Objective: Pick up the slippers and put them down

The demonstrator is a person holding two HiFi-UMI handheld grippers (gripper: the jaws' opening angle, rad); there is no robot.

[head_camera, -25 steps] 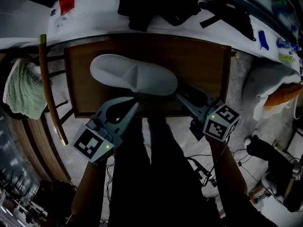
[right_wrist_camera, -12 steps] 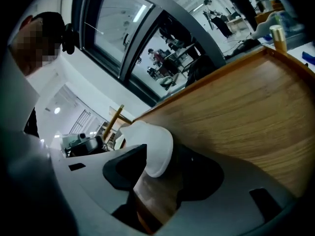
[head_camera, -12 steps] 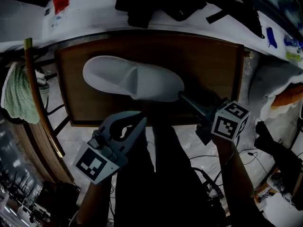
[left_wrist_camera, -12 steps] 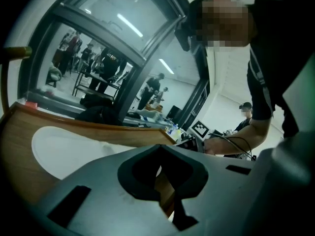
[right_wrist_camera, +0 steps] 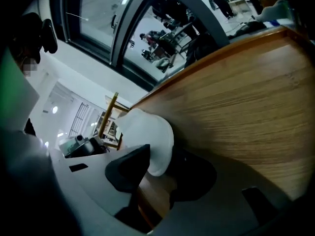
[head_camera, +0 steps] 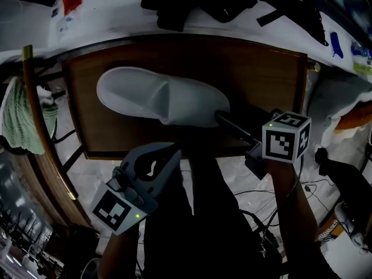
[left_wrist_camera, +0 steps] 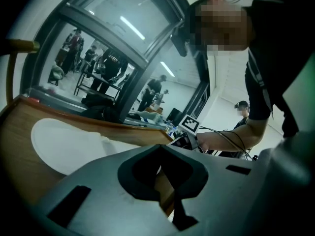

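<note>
Your right hand-held gripper had just been closing, jaws still apart around the white slipper at its heel, seemingly a shallow hold, so it could slip free.

We find the head view dim and underexposed, only the pale white fabric slipper standing out on the dark brown wooden table, whereas both gripper views are brighter, with long white ceiling strip lights glowing beyond that table, fisheye-bent at the edges and soft in the nearest foreground.
</note>
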